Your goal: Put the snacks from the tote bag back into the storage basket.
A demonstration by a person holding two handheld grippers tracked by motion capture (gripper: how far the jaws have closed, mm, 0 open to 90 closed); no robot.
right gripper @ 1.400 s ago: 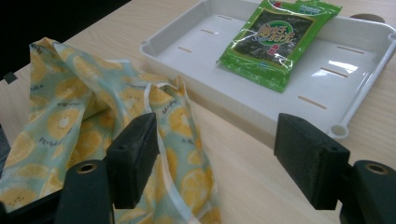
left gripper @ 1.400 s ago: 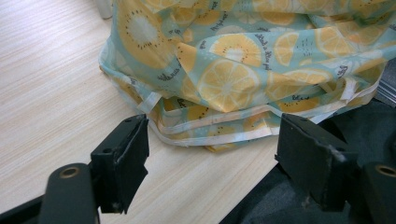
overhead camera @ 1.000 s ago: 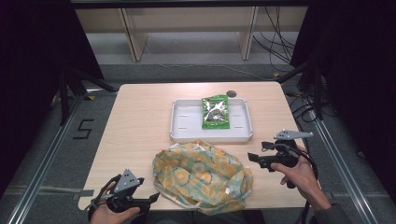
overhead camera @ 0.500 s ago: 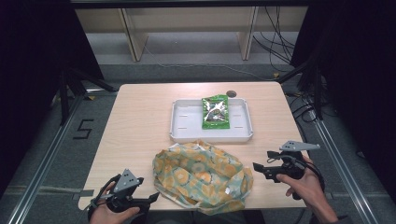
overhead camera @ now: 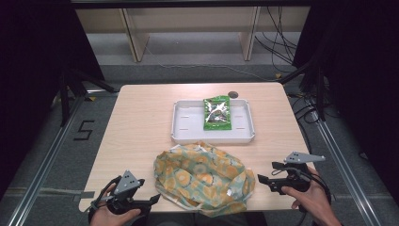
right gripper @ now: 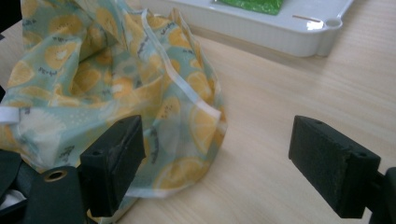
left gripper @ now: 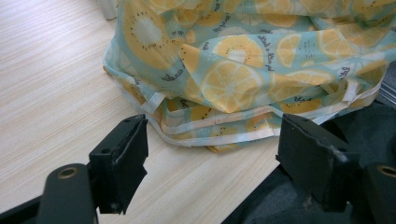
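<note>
Lab recording bay: dark curtains [overhead camera: 28,70], floor rails [overhead camera: 44,169], loose cables [overhead camera: 277,33], taped floor number [overhead camera: 83,130].

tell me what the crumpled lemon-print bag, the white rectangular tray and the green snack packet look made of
Crumpled lemon-print bag: thin woven or nylon-like cloth, matte, judging by soft folds and stitched white edge binding.
White rectangular tray: probably moulded plastic, smooth with a slight sheen and rounded rim.
Green snack packet: looks like glossy plastic film, glare on its clear window.
</note>
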